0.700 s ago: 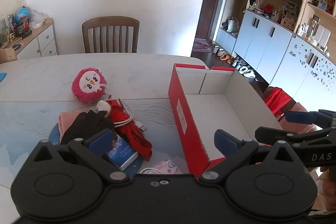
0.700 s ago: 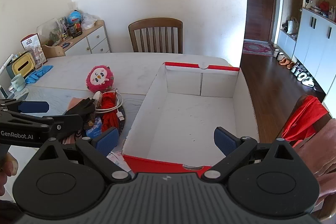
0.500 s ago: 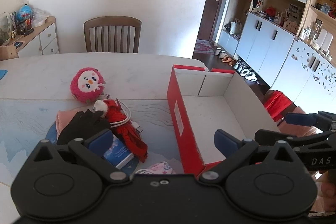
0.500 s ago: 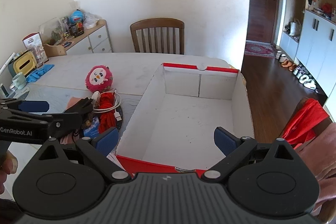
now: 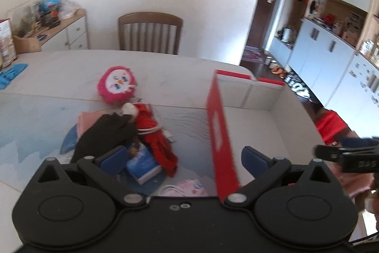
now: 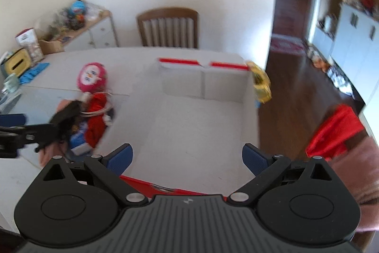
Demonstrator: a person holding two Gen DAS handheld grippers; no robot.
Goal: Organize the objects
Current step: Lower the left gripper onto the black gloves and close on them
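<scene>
A red cardboard box with a white inside stands open on the table; it also shows in the right wrist view. Left of it lies a pile: a pink plush toy, a red cloth with a white cable, a black glove, a blue booklet and a pink patterned pouch. My left gripper is open and empty above the pile's near side. My right gripper is open and empty over the box's near edge.
A wooden chair stands behind the table. A sideboard with clutter is at the back left. A yellow packet sits by the box's far right corner. Red fabric hangs at the right. Blue cloth lies far left.
Both views have shifted and blurred: the left gripper has moved forward over the pile, the right gripper has swung so the box sits more central. Both stay open.
</scene>
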